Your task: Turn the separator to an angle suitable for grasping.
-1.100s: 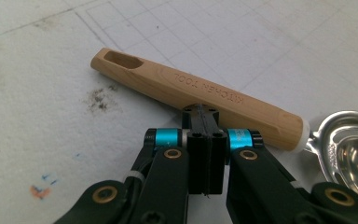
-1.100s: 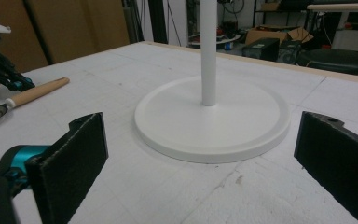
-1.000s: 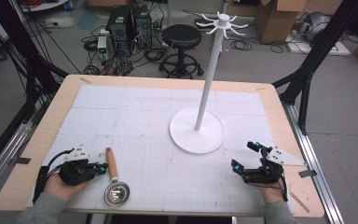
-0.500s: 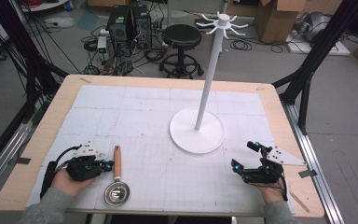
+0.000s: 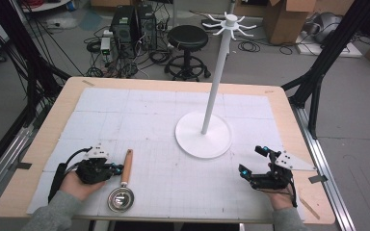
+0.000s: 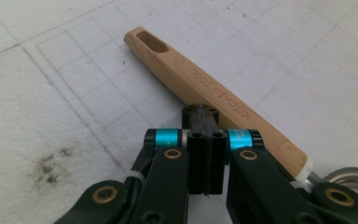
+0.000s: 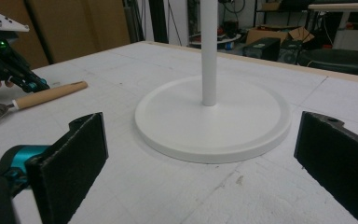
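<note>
- In your left gripper view you can read "KITCHEN TOOL", cut in capital letters along the wooden handle (image 6: pixel 214 91) of the ladle (image 5: pixel 121 192).
- From where you look, the words run upside down along the handle.
- You'll find no other readable text, number or sign.

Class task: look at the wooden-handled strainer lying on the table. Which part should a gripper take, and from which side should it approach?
Probably the wooden handle of the strainer, near its middle, from above with the fingers across its width. It lies flat on the table, long, straight and narrow, so its two long sides are free. The metal bowl is round, shallow and harder to pinch. The left gripper, shut, sits beside the handle and would need to open first.
</note>
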